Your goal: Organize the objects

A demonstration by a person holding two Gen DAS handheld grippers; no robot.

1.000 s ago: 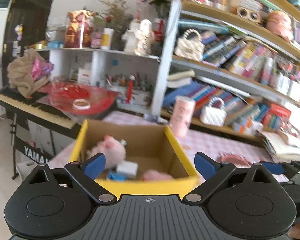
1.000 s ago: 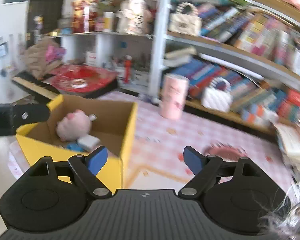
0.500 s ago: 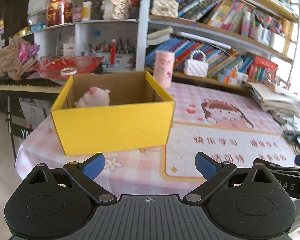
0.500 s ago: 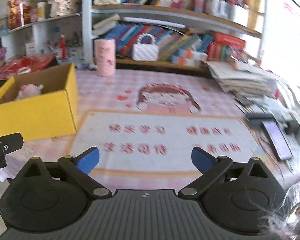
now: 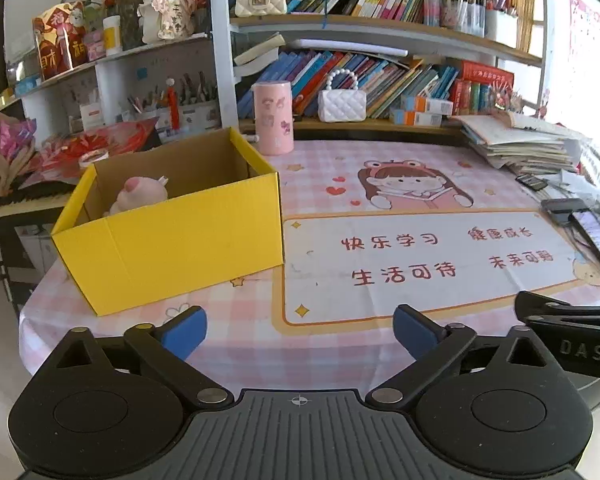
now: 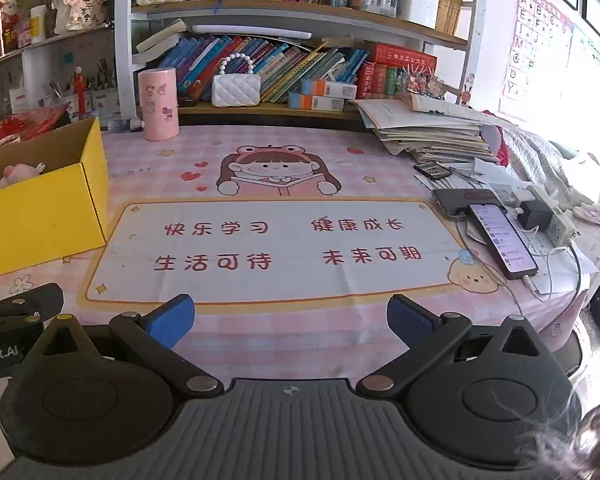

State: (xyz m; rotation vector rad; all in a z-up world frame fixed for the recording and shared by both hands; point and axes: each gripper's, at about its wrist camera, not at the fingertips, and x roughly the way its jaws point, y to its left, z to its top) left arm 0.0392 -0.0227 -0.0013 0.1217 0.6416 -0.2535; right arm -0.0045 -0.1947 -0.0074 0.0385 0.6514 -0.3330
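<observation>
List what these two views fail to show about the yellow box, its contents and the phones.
- Yellow box floor: left wrist view, hidden by its front wall; only the pink plush toy shows.
- Same box: right wrist view, cut off by the left edge.
- Lit phone screen: right wrist view, text too small to read.
- Left hand-held gripper and right hand-held gripper: open, nothing between the fingers.
</observation>
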